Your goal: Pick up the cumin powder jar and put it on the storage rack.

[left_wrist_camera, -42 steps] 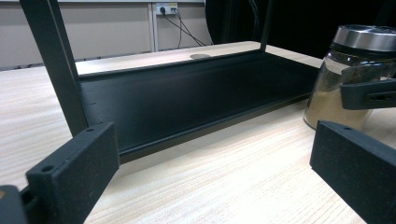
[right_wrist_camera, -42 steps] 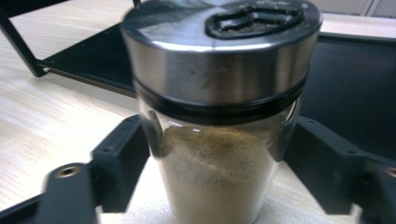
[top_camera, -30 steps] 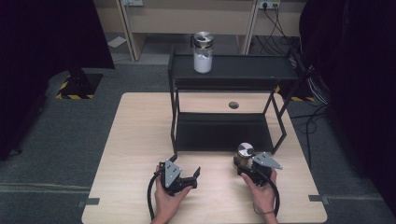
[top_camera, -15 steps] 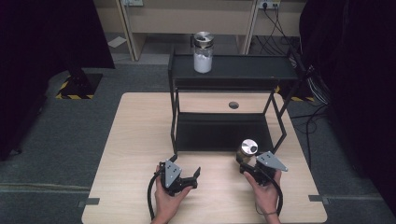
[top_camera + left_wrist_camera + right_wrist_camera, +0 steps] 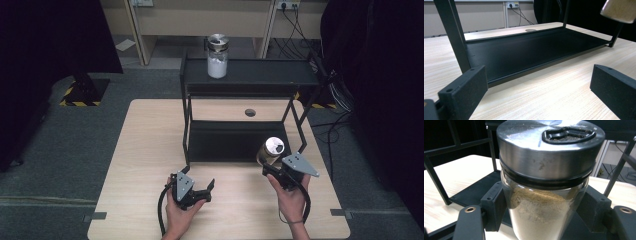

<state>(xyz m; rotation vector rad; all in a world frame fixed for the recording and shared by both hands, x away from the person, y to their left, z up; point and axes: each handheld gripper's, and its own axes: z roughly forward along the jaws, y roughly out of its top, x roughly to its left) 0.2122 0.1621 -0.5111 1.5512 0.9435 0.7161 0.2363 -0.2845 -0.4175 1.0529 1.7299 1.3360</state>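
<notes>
Raised since a second ago, the spice jar (image 5: 544, 195) of tan powder now sits off the table (image 5: 150, 150), clamped in the right gripper (image 5: 272, 167) at the black rack's (image 5: 250, 80) front right corner, seemingly tilted. Left gripper (image 5: 207, 189) rests low, jaws spread, empty.

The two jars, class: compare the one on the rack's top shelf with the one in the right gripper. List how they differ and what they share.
The top-shelf jar holds white powder; the gripped jar holds brownish powder. The top-shelf jar stands free on the rack; the gripped jar is clamped between the jaws of the right gripper, off the table by the lower shelf's front corner. Both are clear glass with round, brushed-metal lids.
</notes>
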